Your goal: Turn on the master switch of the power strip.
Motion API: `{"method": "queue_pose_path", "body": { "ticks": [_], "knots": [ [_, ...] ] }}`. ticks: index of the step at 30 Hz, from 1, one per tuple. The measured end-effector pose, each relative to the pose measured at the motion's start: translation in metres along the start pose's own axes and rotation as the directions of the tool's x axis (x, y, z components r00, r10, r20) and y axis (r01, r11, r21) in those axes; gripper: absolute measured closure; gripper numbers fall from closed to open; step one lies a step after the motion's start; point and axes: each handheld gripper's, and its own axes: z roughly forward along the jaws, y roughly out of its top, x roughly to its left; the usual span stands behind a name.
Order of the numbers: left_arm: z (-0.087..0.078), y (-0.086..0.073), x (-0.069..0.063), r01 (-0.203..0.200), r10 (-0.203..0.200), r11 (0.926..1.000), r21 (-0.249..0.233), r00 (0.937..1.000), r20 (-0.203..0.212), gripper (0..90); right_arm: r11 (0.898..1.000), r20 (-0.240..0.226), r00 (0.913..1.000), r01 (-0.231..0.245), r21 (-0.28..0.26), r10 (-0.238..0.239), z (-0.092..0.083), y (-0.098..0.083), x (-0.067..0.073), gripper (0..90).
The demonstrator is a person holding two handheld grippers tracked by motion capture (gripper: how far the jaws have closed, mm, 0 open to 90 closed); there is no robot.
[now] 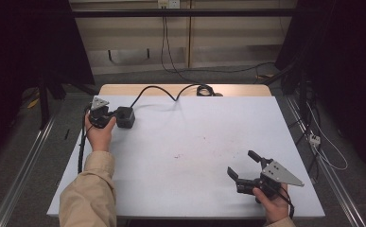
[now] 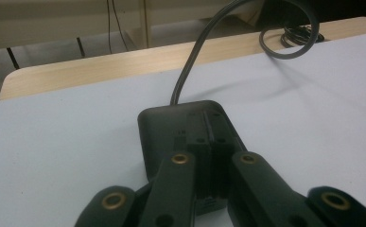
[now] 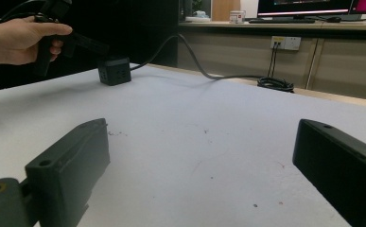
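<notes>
Up at the far left corner of the white tabletop point(image 1: 185, 142), the left claw point(image 1: 113, 117) sits against a small black power cube point(image 1: 126, 117). In the left gripper view the two black jaws stand almost together over the cube point(image 2: 185, 130), their tips meeting on its near face, so the claw appears closed against it; whether it truly pinches a part of the cube cannot be told. The person's left hand point(image 1: 99, 134) wraps the gripper's handle, and a beige sleeve point(image 1: 87, 189) runs back to the bottom edge of the high view.

A thick black cord point(image 1: 164, 91) leaves the cube's far side, curves across the back of the tabletop and ends in a loose coil point(image 1: 204, 90) on the bare wooden strip point(image 1: 237, 90) beyond the white surface. The left gripper view shows the same cord point(image 2: 195, 61) rising from the cube and looping round near the coil point(image 2: 289, 40).

Near the front right corner, the right claw point(image 1: 245, 163) is held by the right hand point(image 1: 273, 201) with its jaws spread wide and nothing between them. It points toward the middle of the tabletop, well apart from the cube. In the right gripper view the two jaws stand far apart at the bottom corners, with the speckled white surface point(image 3: 204, 142) between them; farther off, the left hand point(image 3: 24, 40) and the cube point(image 3: 115, 71) appear at the upper left, with the cord point(image 3: 195, 59) trailing off to the right.
</notes>
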Motion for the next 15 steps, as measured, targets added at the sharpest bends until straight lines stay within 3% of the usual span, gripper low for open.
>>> {"method": "queue_pose_path", "body": {
  "ticks": [15],
  "knots": [
    [0.004, -0.0009, 0.0002, 0.01, -0.01, 0.9999, -0.002, 0.9999, -0.005, 90.0, 1.0, -0.001, 1.0, 0.002, -0.001, -0.002, -0.0003, 0.0001, -0.0002, 3.9]
  ]
}}
